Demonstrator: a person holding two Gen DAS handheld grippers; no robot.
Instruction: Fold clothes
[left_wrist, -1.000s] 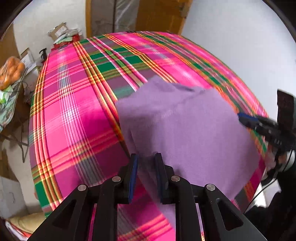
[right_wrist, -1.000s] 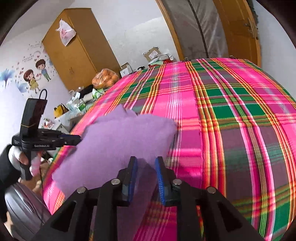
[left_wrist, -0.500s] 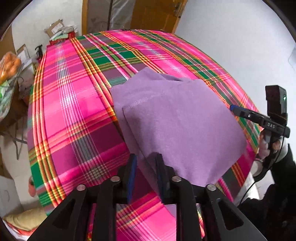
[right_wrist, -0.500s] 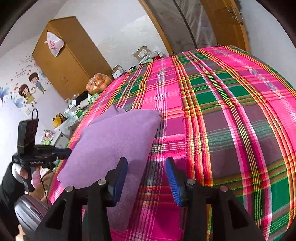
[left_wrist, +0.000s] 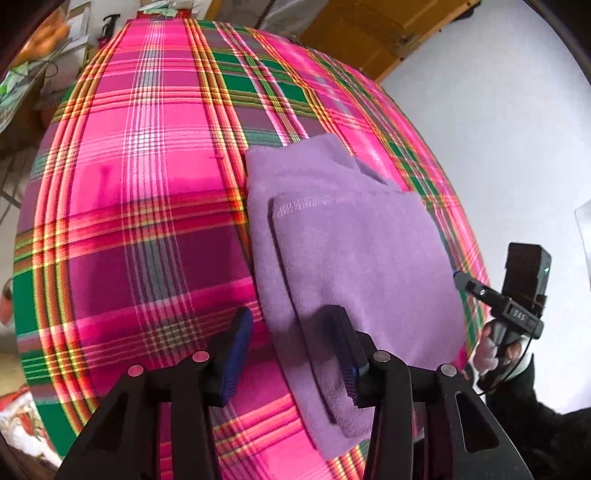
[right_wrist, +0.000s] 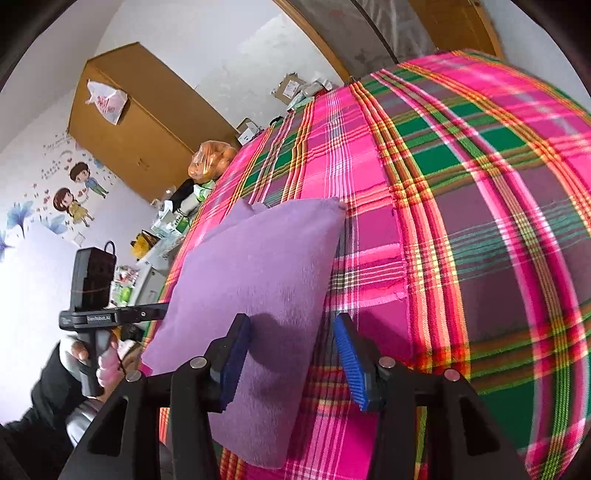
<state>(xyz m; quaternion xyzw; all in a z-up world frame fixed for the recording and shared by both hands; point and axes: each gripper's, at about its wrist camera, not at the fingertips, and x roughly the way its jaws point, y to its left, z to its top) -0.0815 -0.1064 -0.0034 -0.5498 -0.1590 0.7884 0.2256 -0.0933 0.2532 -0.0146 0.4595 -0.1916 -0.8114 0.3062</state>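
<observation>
A folded purple garment (left_wrist: 354, 251) lies flat in layers on the pink plaid cloth (left_wrist: 147, 206) near the front edge. My left gripper (left_wrist: 293, 354) is open, its fingers astride the garment's near left edge, holding nothing. My right gripper (right_wrist: 291, 358) is open over the garment's near right edge (right_wrist: 266, 280), also empty. The right gripper also shows at the right in the left wrist view (left_wrist: 498, 302). The left gripper shows at the left in the right wrist view (right_wrist: 110, 317).
The plaid cloth (right_wrist: 461, 221) covers the whole surface and drops off at the near edge. A wooden wardrobe (right_wrist: 140, 122), a bag of oranges (right_wrist: 210, 158) and cluttered boxes stand beyond the left side. A wooden door (left_wrist: 373, 33) is at the far end.
Both grippers have opened and let go of the purple garment, which now lies folded flat on the cloth. The left gripper has moved closer over it.
</observation>
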